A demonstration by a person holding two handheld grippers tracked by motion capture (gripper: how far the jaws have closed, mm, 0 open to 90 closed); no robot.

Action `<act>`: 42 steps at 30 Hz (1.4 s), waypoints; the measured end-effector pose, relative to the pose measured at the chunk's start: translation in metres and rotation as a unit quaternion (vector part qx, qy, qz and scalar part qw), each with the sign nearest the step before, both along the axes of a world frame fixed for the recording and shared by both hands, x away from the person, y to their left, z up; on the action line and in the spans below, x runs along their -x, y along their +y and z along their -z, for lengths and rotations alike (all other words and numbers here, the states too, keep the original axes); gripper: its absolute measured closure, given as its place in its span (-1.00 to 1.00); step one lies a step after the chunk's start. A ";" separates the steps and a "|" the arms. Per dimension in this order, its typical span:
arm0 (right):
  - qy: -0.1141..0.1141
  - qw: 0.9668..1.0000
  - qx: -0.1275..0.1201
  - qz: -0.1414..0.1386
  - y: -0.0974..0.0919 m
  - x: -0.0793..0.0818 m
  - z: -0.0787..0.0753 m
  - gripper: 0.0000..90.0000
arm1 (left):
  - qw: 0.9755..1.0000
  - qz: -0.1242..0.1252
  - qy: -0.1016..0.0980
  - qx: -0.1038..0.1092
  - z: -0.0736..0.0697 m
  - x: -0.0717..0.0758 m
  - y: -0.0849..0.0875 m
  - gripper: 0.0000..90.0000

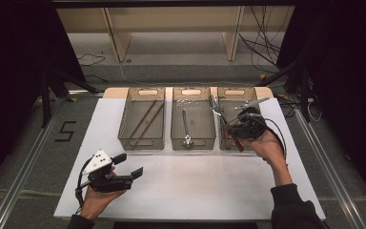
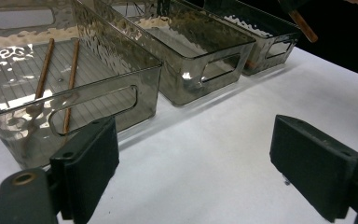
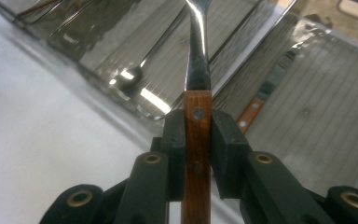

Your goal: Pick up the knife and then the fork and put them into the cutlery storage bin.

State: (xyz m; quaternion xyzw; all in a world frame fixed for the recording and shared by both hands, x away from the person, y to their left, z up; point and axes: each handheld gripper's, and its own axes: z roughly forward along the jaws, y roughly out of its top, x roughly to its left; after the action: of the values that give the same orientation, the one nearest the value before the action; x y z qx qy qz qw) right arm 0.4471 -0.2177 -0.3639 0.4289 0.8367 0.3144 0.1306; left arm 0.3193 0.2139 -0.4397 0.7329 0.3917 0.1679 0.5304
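- Spanning the middle of the high view, a white table top [image 1: 190, 186] carries everything, its far edge touching a strip of pale wood
- Standing side by side along the far part of the table are three clear smoky plastic bins with cut-out handles: the left bin [image 1: 142, 139], the middle bin [image 1: 193, 141] and the right bin [image 1: 223, 143]
- Lying in the left bin are two brown chopsticks [image 1: 146, 119], slanted from near left to far right; the left gripper view shows them [image 2: 44, 70] through the bin's rippled wall
- Resting lengthwise in the middle bin is a metal spoon [image 1: 185, 130], bowl at the near end
- Held above the near end of the right bin, the right gripper [image 3: 198, 154] is clenched on a fork [image 3: 198, 93], its pads pressing both flat sides of the riveted wooden handle; the steel neck runs up and away from the jaws
- In the high view the fork's tines [image 1: 214, 104] point to the far left, over the gap between the middle and right bins, well above the table
- Sitting at the near left of the table, well apart from the bins, the left gripper [image 2: 205, 163] has its jaws released and wide, with only bare table between them
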 end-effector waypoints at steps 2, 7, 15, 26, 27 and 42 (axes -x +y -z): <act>-0.001 1.000 -0.004 0.008 -0.001 -0.005 -0.002 0.72 | 1.000 0.000 0.000 0.000 0.000 0.000 0.000 -0.67; 0.000 1.000 -0.013 0.026 -0.006 -0.015 -0.005 0.72 | 1.000 -0.001 -0.001 0.001 0.000 0.000 -0.001 -0.67; 0.014 0.997 -0.040 0.069 -0.014 -0.035 -0.002 0.72 | 1.000 0.000 -0.001 0.001 0.000 0.000 -0.001 -0.67; 0.028 0.991 -0.044 0.122 -0.017 -0.055 0.009 0.72 | 1.000 0.000 -0.001 0.002 0.000 0.000 0.000 -0.67; 0.031 0.991 -0.043 0.125 -0.016 -0.056 0.010 0.72 | 1.000 0.001 0.000 0.002 0.000 0.000 0.000 -0.67; 0.039 0.988 -0.039 0.147 -0.011 -0.064 0.020 0.72 | 1.000 0.002 -0.001 0.001 0.000 -0.001 -0.001 -0.67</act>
State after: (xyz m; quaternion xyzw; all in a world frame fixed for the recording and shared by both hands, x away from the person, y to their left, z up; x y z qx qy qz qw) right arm 0.5114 -0.2291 -0.3837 0.5643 0.7559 0.3072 0.1257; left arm 0.3201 0.2133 -0.4399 0.7331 0.3896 0.1674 0.5317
